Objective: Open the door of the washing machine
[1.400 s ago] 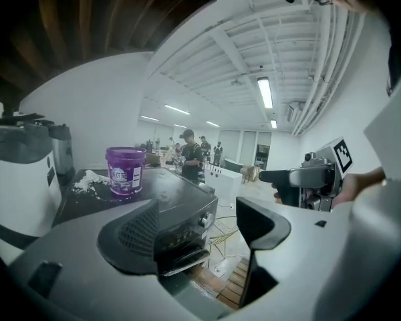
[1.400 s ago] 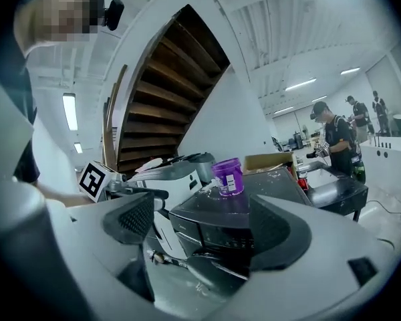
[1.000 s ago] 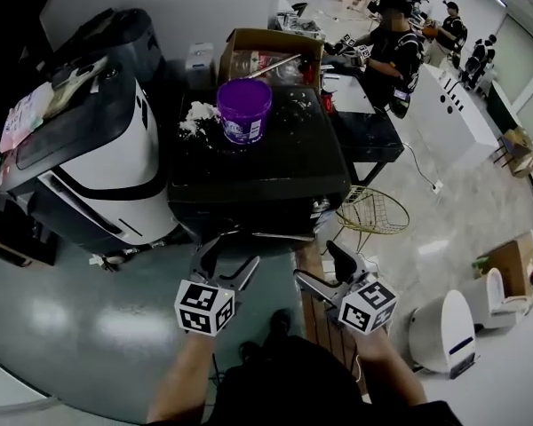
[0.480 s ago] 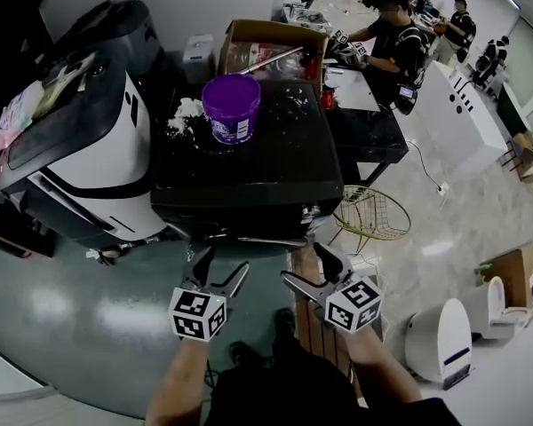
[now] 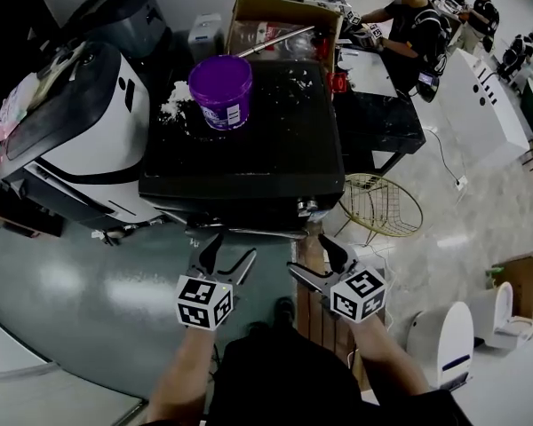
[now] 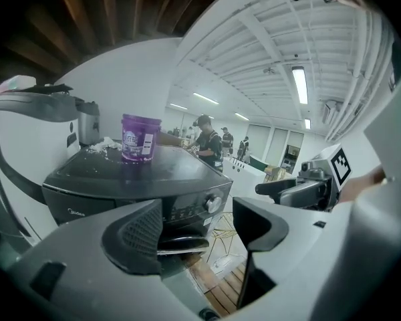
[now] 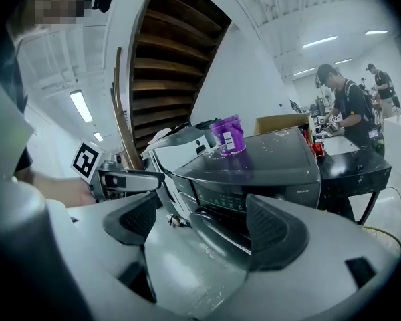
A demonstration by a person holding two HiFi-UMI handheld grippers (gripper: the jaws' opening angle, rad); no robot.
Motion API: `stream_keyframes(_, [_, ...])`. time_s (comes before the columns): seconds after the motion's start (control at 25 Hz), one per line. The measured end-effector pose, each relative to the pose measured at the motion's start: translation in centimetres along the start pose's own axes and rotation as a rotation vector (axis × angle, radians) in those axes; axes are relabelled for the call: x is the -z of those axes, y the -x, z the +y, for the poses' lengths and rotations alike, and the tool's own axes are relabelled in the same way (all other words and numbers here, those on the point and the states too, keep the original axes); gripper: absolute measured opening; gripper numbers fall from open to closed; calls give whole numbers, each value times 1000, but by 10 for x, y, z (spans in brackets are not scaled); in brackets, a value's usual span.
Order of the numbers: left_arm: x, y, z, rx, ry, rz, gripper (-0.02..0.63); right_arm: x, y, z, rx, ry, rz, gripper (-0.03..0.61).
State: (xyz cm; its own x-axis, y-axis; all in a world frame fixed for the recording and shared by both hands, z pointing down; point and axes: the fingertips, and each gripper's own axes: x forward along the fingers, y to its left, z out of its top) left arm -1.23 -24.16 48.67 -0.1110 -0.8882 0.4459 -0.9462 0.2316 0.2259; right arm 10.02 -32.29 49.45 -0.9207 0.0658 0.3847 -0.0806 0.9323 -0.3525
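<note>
The black front-loading washing machine (image 5: 240, 162) stands ahead of me with a purple bucket (image 5: 219, 91) on its top. Its dark round door (image 6: 182, 241) sits closed under the control panel (image 7: 230, 199). My left gripper (image 5: 228, 254) hovers just short of the machine's front edge, jaws open with nothing between them. My right gripper (image 5: 310, 256) is beside it to the right, also open and empty, pointing at the door (image 7: 220, 229). Neither gripper touches the machine. In the left gripper view the right gripper (image 6: 301, 189) shows at the right.
A white-and-black appliance (image 5: 80, 140) stands close on the machine's left. Behind are a cardboard box (image 5: 284, 20) and a black table (image 5: 377, 122) where a person (image 5: 413, 11) works. A gold wire basket (image 5: 379, 207) and wooden slats (image 5: 315, 318) lie on the floor at right.
Both grippers have come lower and nearer to the washing machine's front. The machine now sits closer to their fingertips in the head view.
</note>
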Motion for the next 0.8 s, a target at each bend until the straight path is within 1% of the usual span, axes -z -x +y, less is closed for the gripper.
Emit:
stream_keyframes(0.16, [12,6,-1,5,27,-6,341,16,-1,5,7,6,43,431])
stream_keyframes(0.28, [23,16,3,0,21,-13,335,27,-5,13,12,14,60,430])
stream_keyframes(0.36, [33,19,5,-1,19,-6,331,35,-8,15,16,24,71,428])
stream_keyframes(0.48, [52,20,6,-5,53,17,327,49,-12,14,13,17,97,425])
stream_keyframes(0.56, [61,16,10,-13,64,29,327,56,-18,11,0,11,108,423])
stream_keyframes(0.68, [68,2,16,-27,79,39,327,66,-30,-6,-2,23,126,420])
stream_keyframes(0.8, [83,-12,20,-26,81,76,327,78,-47,-20,-9,23,153,413])
